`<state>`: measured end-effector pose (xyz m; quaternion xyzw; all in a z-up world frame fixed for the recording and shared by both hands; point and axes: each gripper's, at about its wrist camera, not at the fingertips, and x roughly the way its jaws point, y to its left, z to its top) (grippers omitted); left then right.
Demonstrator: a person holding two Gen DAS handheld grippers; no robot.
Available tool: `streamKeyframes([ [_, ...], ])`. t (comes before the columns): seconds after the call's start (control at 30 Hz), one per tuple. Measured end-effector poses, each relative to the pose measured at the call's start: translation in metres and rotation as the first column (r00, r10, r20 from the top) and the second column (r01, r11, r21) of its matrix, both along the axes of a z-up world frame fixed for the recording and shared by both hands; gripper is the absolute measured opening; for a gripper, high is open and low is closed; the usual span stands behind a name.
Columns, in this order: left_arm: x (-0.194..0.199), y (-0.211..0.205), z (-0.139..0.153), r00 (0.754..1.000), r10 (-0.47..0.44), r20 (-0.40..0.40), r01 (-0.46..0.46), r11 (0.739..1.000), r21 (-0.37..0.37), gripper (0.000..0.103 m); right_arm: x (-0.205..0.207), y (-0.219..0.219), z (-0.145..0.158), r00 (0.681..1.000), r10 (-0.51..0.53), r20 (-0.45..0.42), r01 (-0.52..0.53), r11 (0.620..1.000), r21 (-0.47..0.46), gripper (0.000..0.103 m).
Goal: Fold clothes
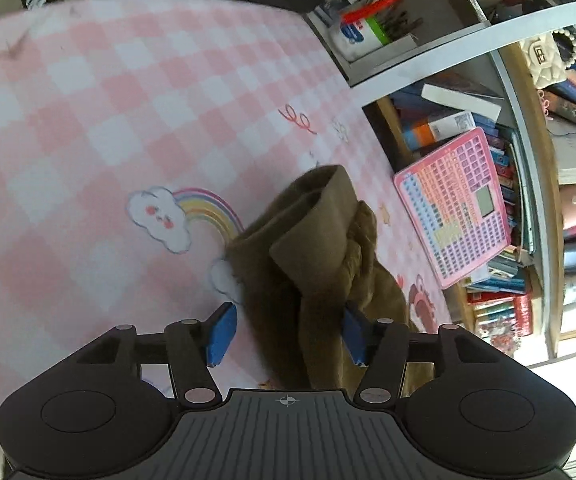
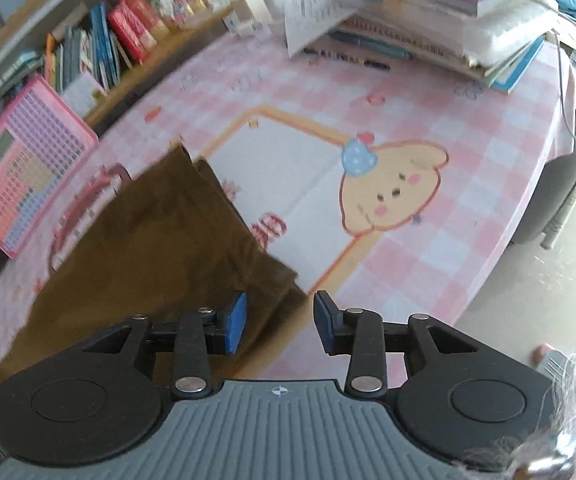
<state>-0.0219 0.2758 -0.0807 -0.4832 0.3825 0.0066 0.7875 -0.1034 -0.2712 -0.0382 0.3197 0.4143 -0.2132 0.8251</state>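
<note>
Hovering over the pink checked tablecloth (image 1: 87,128), my left claw (image 1: 288,332) and right claw (image 2: 279,322) both gape, pinching nothing. The brown garment (image 1: 320,240) bunches at twelve o'clock: soft, light, floppy. I'd pinch its hem corners (image 2: 283,280).

The left gripper (image 1: 286,330) stands with jaws apart over a bunched brown garment (image 1: 320,264); the cloth lies between its blue pads (image 1: 221,334) on the pink checked tablecloth (image 1: 127,120); a pink toy keyboard (image 1: 454,208) leans against shelved books (image 1: 500,300).
</note>
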Motion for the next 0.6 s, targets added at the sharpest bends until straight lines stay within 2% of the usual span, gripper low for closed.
streamKeyframes([
  [0.13, 0.010, -0.008, -0.003, 0.999, 0.029, -0.021, -0.029, 1.000, -0.012, 0.052, 0.009, 0.005, -0.009, 1.000, 0.021, -0.015, -0.021, 1.000, -0.013, 0.035],
  [0.17, 0.012, -0.009, -0.003, 0.999, 0.038, -0.028, -0.039, 0.999, -0.015, 0.052, 0.014, 0.006, -0.010, 0.999, 0.031, -0.015, -0.031, 0.999, -0.026, 0.030],
  [0.2, 0.015, -0.011, -0.002, 0.998, 0.047, -0.042, -0.048, 0.999, -0.013, 0.044, 0.019, 0.007, -0.011, 0.999, 0.044, -0.013, -0.044, 0.999, -0.026, 0.019],
  [0.23, 0.020, -0.013, -0.002, 0.997, 0.052, -0.060, -0.053, 0.998, -0.013, 0.023, 0.024, 0.007, -0.012, 0.998, 0.058, -0.011, -0.058, 0.998, -0.023, 0.013],
  [0.27, 0.025, -0.014, -0.003, 0.997, 0.044, -0.065, -0.045, 0.999, -0.020, 0.014, 0.030, 0.006, -0.011, 0.998, 0.068, 0.001, -0.068, 0.997, -0.021, 0.011],
  [0.3, 0.029, -0.016, -0.001, 0.999, 0.025, -0.042, -0.026, 0.999, -0.020, 0.011, 0.036, 0.005, -0.009, 0.997, 0.078, 0.014, -0.077, 0.997, -0.020, 0.010],
  [0.37, 0.027, -0.019, 0.020, 0.997, -0.026, 0.077, 0.023, 0.999, 0.029, 0.008, 0.046, 0.004, -0.001, 0.993, 0.094, 0.065, -0.093, 0.995, -0.020, 0.009],
  [0.47, 0.019, -0.022, 0.052, 0.961, -0.105, 0.255, 0.077, 0.990, 0.118, 0.008, 0.048, 0.004, 0.024, 0.965, 0.134, 0.227, -0.135, 0.991, -0.013, 0.009],
  [0.53, 0.015, -0.013, 0.043, 0.970, -0.079, 0.228, 0.055, 0.993, 0.108, 0.008, 0.052, 0.006, 0.021, 0.968, 0.147, 0.204, -0.145, 0.989, -0.024, 0.009],
  [0.6, 0.018, -0.004, 0.019, 0.990, -0.046, 0.132, 0.034, 0.995, 0.093, 0.008, 0.058, 0.008, 0.010, 0.977, 0.159, 0.143, -0.155, 0.987, -0.033, 0.009],
])
